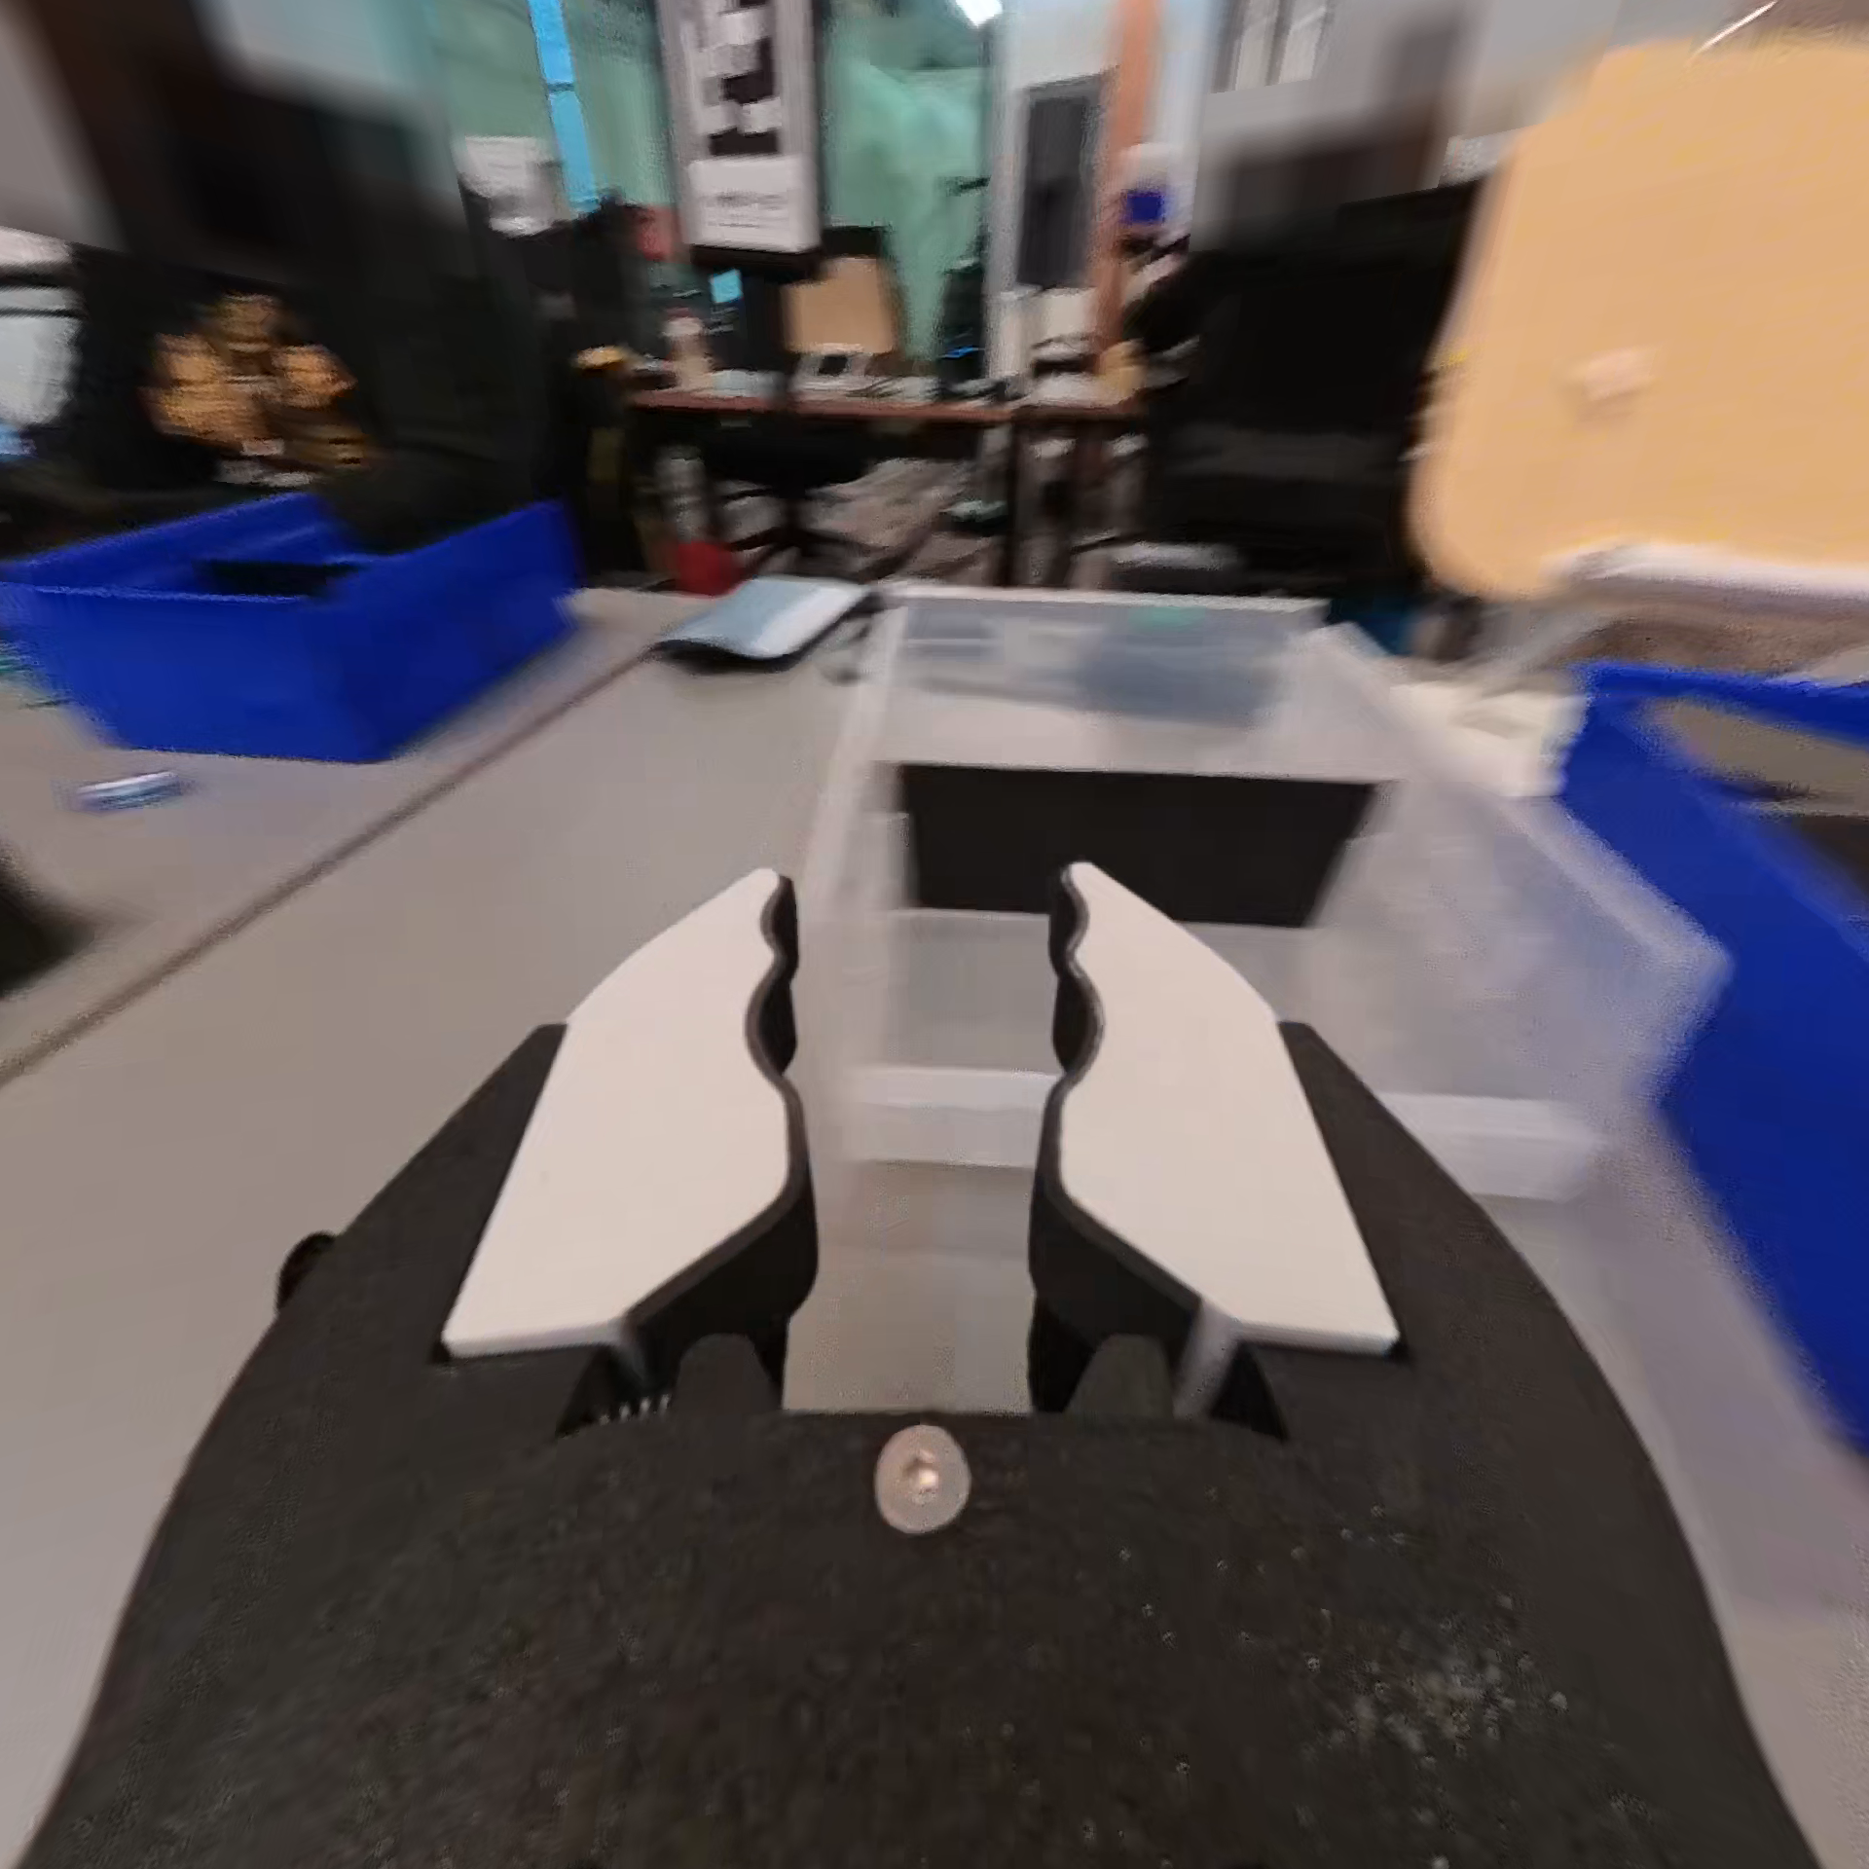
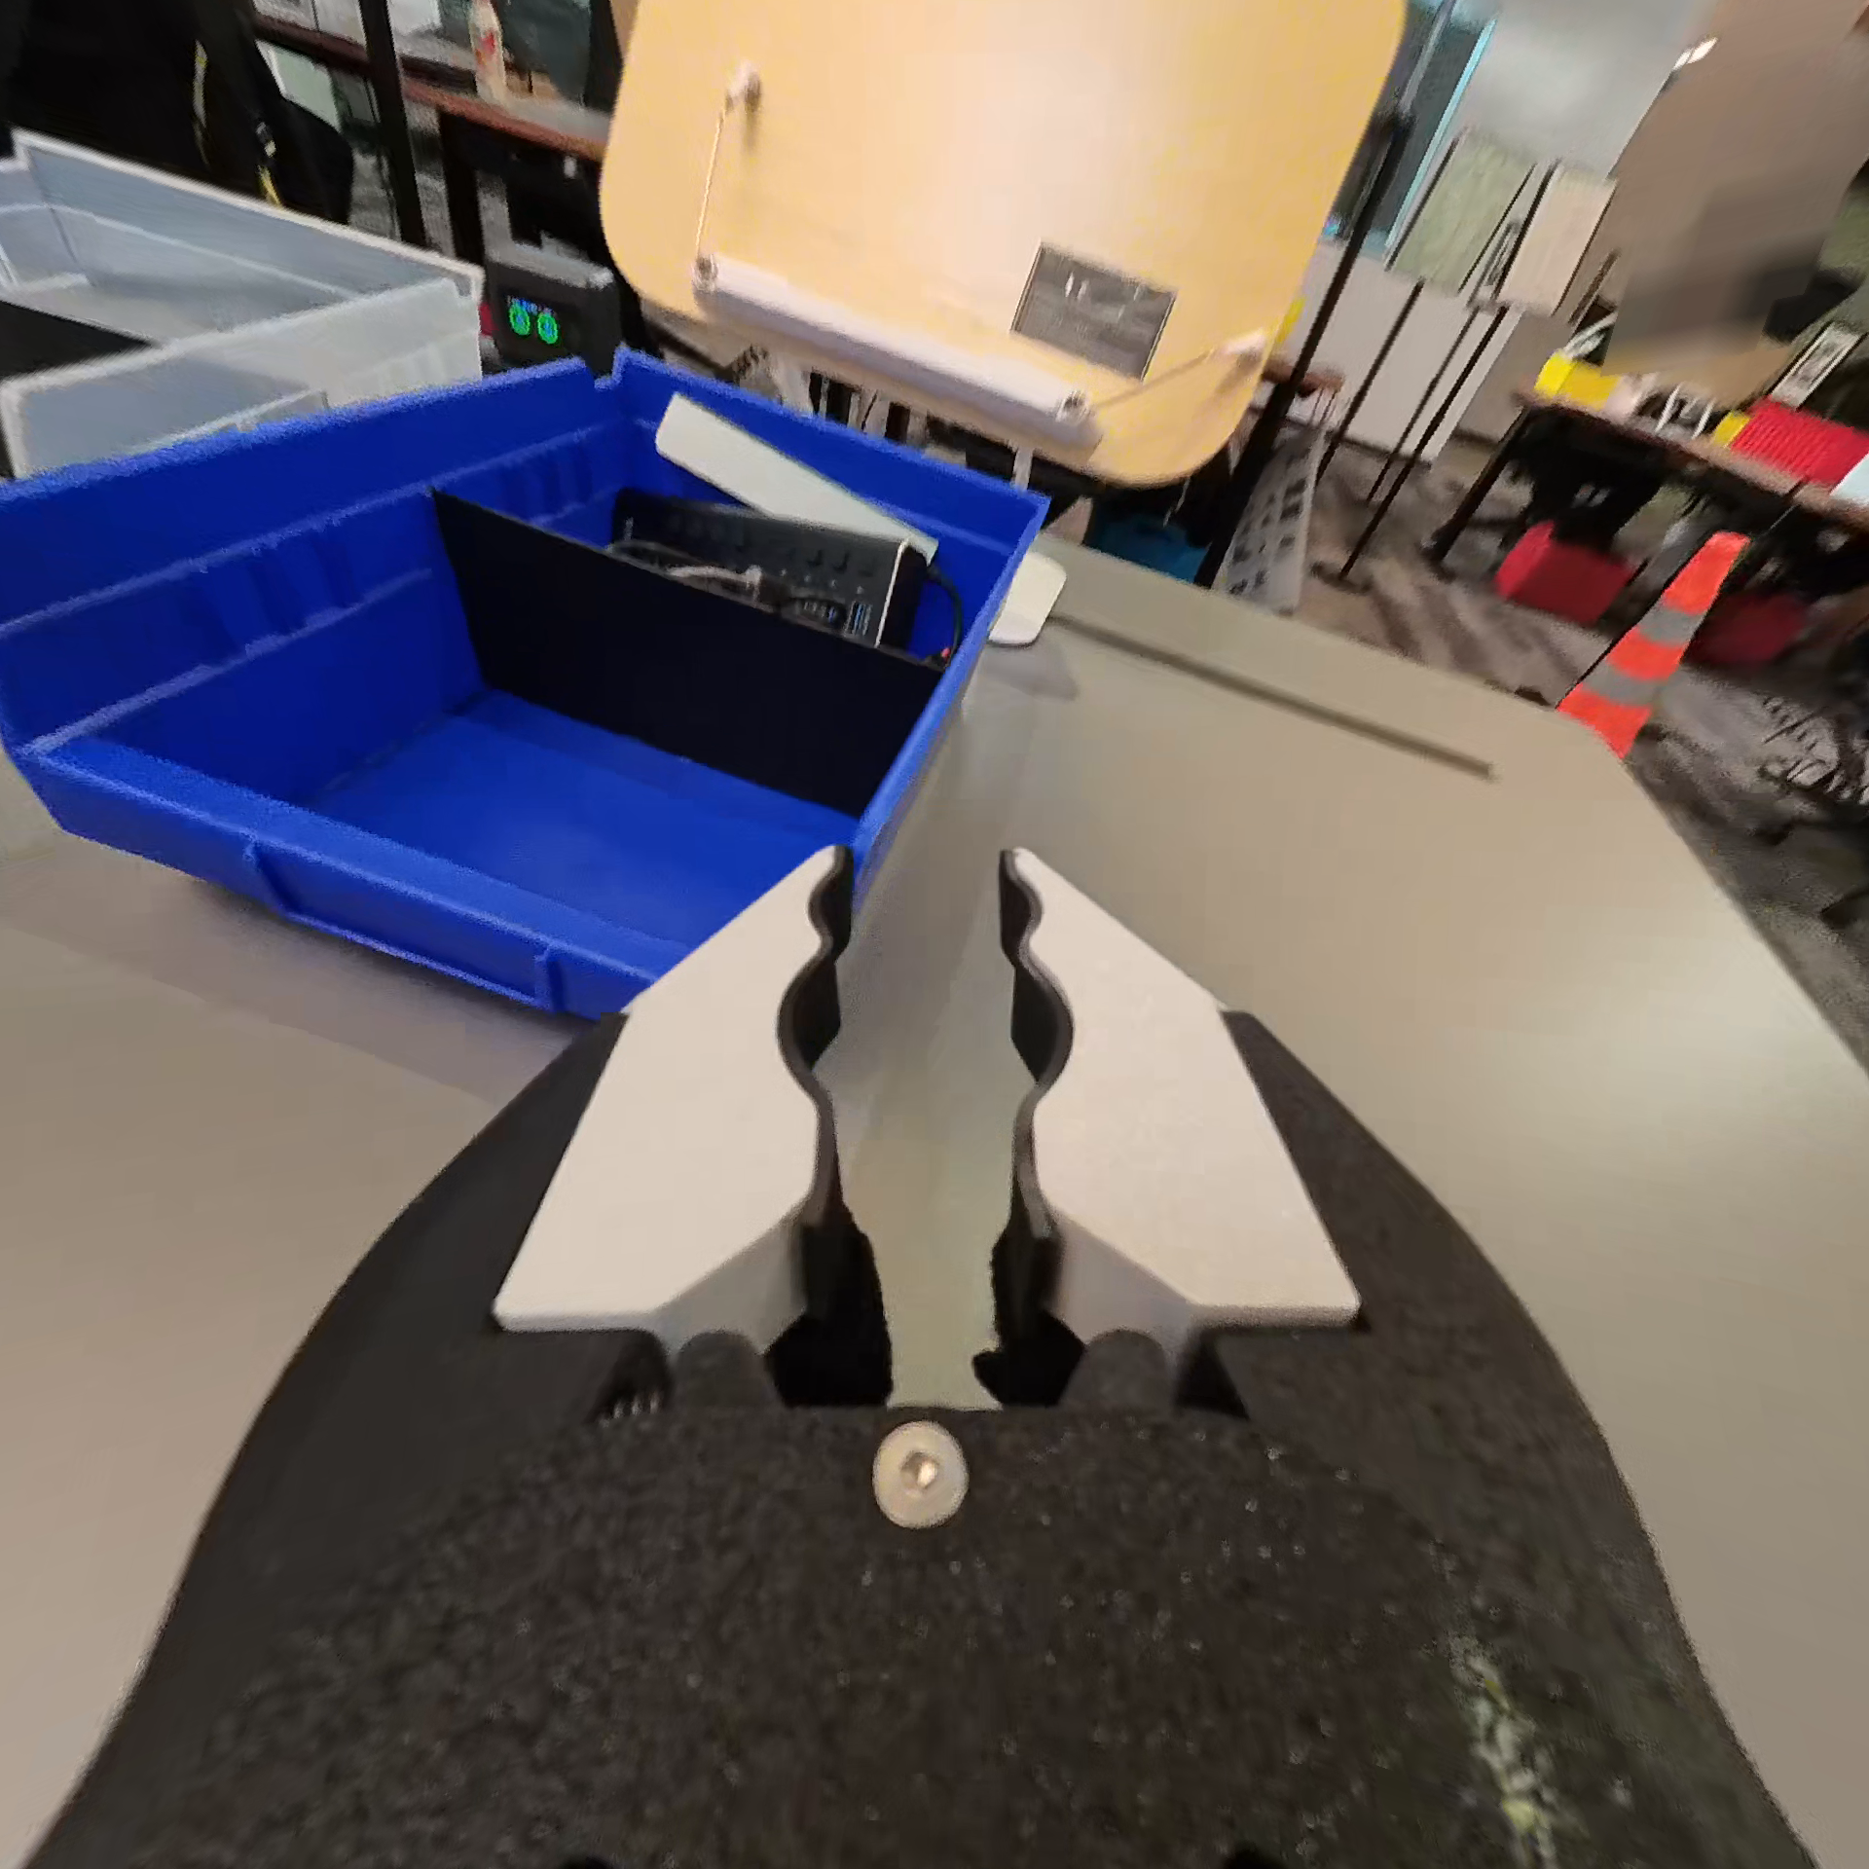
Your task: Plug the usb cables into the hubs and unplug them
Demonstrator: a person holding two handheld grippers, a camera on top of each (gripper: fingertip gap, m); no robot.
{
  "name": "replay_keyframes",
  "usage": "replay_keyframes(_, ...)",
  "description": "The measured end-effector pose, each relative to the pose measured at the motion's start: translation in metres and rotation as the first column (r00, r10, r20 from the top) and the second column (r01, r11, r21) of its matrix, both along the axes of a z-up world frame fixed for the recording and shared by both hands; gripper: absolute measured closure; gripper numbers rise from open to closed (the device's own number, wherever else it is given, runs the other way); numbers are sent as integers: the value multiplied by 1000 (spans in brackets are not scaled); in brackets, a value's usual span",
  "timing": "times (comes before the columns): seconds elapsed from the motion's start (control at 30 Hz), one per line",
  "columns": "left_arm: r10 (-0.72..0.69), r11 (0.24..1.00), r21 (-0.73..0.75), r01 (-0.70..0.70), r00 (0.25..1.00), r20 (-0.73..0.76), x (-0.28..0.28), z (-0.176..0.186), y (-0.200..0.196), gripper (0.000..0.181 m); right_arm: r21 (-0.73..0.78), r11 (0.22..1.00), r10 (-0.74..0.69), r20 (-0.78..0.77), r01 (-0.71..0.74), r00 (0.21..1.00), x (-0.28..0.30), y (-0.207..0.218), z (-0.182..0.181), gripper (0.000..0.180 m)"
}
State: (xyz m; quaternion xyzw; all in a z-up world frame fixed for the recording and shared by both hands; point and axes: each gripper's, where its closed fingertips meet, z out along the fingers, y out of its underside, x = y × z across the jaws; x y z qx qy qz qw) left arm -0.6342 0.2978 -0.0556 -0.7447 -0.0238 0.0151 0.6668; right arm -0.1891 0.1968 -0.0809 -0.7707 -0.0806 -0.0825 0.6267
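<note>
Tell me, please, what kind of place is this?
Probably a lab or workshop. A blue bin holding a hub sits on a grey table, a traffic cone stands on the floor, and cluttered workbenches fill the background.

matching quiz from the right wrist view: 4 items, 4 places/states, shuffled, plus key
Items:
1. blue bin
2. black hub
3. orange cone
4. right claw

Places/states:
A. on the floor, past the table's far right edge
B. open, nothing between the fingers
C. on the table, left of the claw
D. in the bin's far compartment, behind the black divider

Pairs: 1-C, 2-D, 3-A, 4-B
</note>
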Motion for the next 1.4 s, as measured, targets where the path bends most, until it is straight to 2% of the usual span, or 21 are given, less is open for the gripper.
replay_keyframes(0.03,54,998,-17,-53,998,15,-23,-3,1,126,13,1000,1,1,-1,1000,-1,-1,4,152)
replay_keyframes(0.1,70,996,-53,-67,996,55,-45,-8,8,117,-5,999,-32,-15,32,999,1,-1,4,152)
replay_keyframes(0.2,-14,989,-149,13,1000,-4,-40,-33,28,114,75,997,-2,4,2,1000,-21,-11,22,152)
replay_keyframes(0.27,-66,973,-219,69,998,20,-32,-51,40,115,106,992,60,23,-62,998,-50,-19,30,152)
replay_keyframes(0.3,-82,963,-253,89,996,38,-29,-60,46,120,104,989,105,17,-106,994,-68,-23,29,152)
replay_keyframes(0.37,-136,949,-276,153,987,80,-22,-68,54,149,64,976,209,-15,-208,978,-105,-30,17,151)
replay_keyframes(0.4,-162,943,-278,184,982,100,-19,-69,54,178,41,967,253,-34,-252,967,-122,-33,9,151)
replay_keyframes(0.5,-194,915,-339,217,976,101,-17,-71,39,178,-81,927,355,-121,-365,927,-170,-32,-18,146)
replay_keyframes(0.63,-192,895,-384,226,973,127,-13,-72,-1,176,-176,861,426,-259,-476,867,-230,-26,-32,132)
replay_keyframes(0.73,-177,901,-383,202,979,99,-15,-72,-32,176,-194,874,406,-209,-445,890,-254,-5,-35,123)
replay_keyframes(0.87,-166,900,-392,189,982,91,-20,-73,-61,177,-188,892,389,-140,-411,910,-280,20,-33,132)
replay_keyframes(0.97,-176,903,-380,203,979,107,-20,-72,-80,177,-209,937,273,-58,-279,960,-278,36,-39,158)
replay_keyframes(1.03,-178,909,-370,193,981,75,-22,-72,-91,177,-217,949,223,-59,-231,973,-275,39,-42,169)
replay_keyframes(1.13,-157,935,-325,142,987,-20,-22,-62,-105,177,-205,948,224,-110,-243,968,-277,37,-38,174)
replay_keyframes(1.23,-107,972,-223,75,985,-135,-18,-37,-115,176,-166,951,237,-153,-261,959,-275,31,-21,175)
replay_keyframes(1.4,-117,993,-38,112,983,-143,19,21,-119,176,-14,973,226,-151,-231,962,-238,23,47,175)
